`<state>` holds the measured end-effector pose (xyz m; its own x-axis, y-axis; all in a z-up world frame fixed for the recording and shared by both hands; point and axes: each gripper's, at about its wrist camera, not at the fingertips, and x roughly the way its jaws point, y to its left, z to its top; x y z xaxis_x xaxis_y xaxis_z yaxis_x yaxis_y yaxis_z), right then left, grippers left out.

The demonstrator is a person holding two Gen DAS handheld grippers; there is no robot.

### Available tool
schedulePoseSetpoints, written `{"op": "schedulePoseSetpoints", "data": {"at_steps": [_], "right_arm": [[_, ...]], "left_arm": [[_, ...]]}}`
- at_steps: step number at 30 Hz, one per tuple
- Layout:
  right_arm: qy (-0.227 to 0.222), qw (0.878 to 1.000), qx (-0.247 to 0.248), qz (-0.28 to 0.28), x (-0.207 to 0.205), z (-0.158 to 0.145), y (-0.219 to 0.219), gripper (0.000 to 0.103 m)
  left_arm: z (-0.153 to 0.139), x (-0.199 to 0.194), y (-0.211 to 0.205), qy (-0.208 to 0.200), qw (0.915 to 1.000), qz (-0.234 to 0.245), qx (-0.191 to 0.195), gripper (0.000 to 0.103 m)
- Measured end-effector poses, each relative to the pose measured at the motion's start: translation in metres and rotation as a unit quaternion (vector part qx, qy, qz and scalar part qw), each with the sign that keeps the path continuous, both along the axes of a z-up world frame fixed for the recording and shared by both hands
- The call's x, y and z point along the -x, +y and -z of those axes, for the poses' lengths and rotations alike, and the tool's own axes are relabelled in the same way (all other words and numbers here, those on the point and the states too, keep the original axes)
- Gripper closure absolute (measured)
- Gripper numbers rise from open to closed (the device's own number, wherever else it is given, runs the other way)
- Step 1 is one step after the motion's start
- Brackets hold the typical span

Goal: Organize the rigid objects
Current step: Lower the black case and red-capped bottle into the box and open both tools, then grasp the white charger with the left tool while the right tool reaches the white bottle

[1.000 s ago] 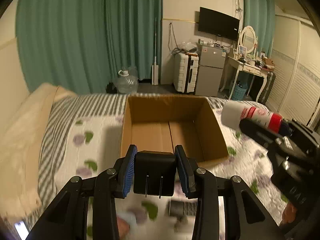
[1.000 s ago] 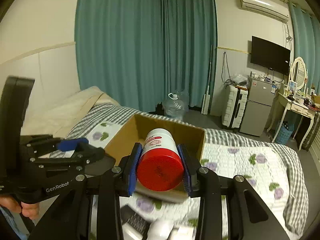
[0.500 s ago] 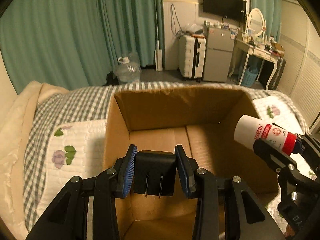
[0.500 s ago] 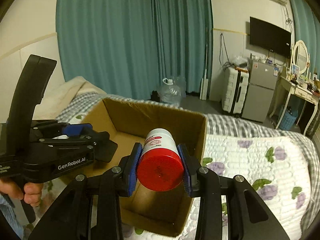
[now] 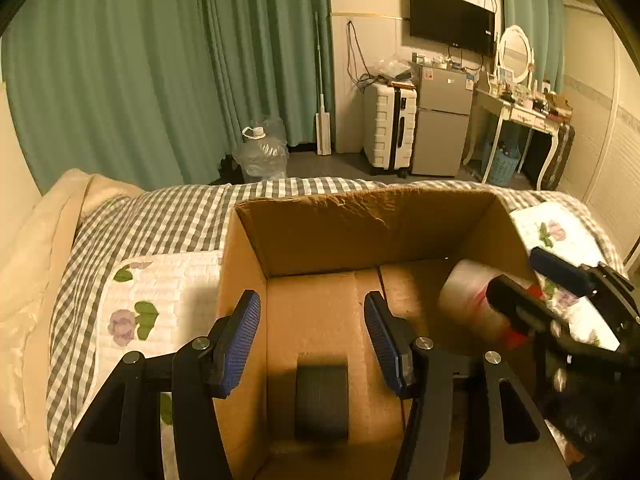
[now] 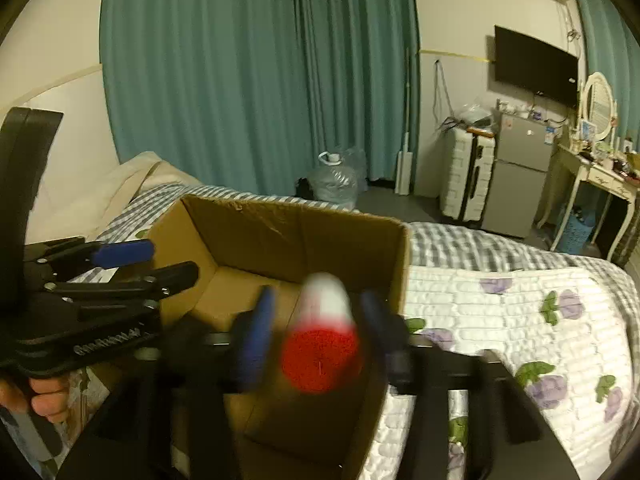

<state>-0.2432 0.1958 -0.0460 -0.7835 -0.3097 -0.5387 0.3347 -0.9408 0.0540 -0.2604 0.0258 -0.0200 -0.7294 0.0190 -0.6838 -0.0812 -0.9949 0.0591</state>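
An open cardboard box [image 5: 360,216] stands on the bed; it also shows in the right wrist view [image 6: 296,224]. My left gripper [image 5: 312,340] is open above the box, and a black plug adapter [image 5: 322,400], blurred, is below it inside the box. My right gripper [image 6: 316,340] is open with a white bottle with a red cap [image 6: 322,340] blurred between the spread fingers, over the box's right side. The bottle [image 5: 468,304] and the right gripper [image 5: 560,312] show at the right in the left wrist view.
The bed has a checked and floral quilt [image 6: 500,304] and a cream pillow [image 5: 36,264] at the left. Teal curtains [image 5: 160,72], a water jug [image 5: 260,152], a white suitcase [image 5: 388,132], a grey fridge [image 5: 440,128] and a dressing table [image 5: 520,108] stand beyond.
Both grippers have opened over the box. The black adapter has left my left gripper and dropped into the box. The bottle is loose between my right fingers, blurred with motion.
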Motion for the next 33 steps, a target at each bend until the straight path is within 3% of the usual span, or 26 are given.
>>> {"op": "schedulePoseSetpoints", "data": {"at_steps": [1, 4, 10, 17, 21, 24, 29, 33], "right_arm": [[0.007, 1.000, 0.004, 0.006, -0.005, -0.005, 0.003, 0.027], [0.012, 1.000, 0.013, 0.013, -0.022, -0.024, 0.011, 0.027], [0.016, 0.999, -0.025, 0.031, -0.072, -0.070, 0.020, 0.026], [0.001, 0.998, -0.049, 0.031, -0.138, -0.096, 0.025, 0.026], [-0.007, 0.998, -0.053, 0.032, -0.170, -0.085, 0.026, 0.026], [-0.023, 0.998, -0.053, 0.028, -0.184, -0.059, 0.027, 0.026], [-0.067, 0.995, -0.072, 0.035, -0.179, -0.009, 0.029, 0.026], [-0.092, 0.992, -0.071, 0.045, -0.167, 0.012, 0.040, 0.026]], "left_arm": [[-0.004, -0.003, 0.000, 0.001, 1.0000, 0.001, -0.001, 0.046], [-0.019, -0.022, -0.002, 0.010, 0.9999, 0.003, 0.005, 0.045], [-0.053, -0.080, -0.007, 0.039, 0.9992, 0.007, 0.003, 0.038], [-0.052, -0.145, -0.010, 0.039, 0.9991, 0.015, -0.003, 0.035], [-0.034, -0.167, -0.007, 0.029, 0.9994, 0.015, -0.007, 0.035], [-0.011, -0.178, -0.003, 0.017, 0.9994, 0.024, -0.021, 0.035], [0.035, -0.179, 0.010, -0.016, 0.9990, 0.039, -0.016, 0.035], [0.064, -0.177, 0.020, -0.050, 0.9959, 0.068, -0.035, 0.035]]}}
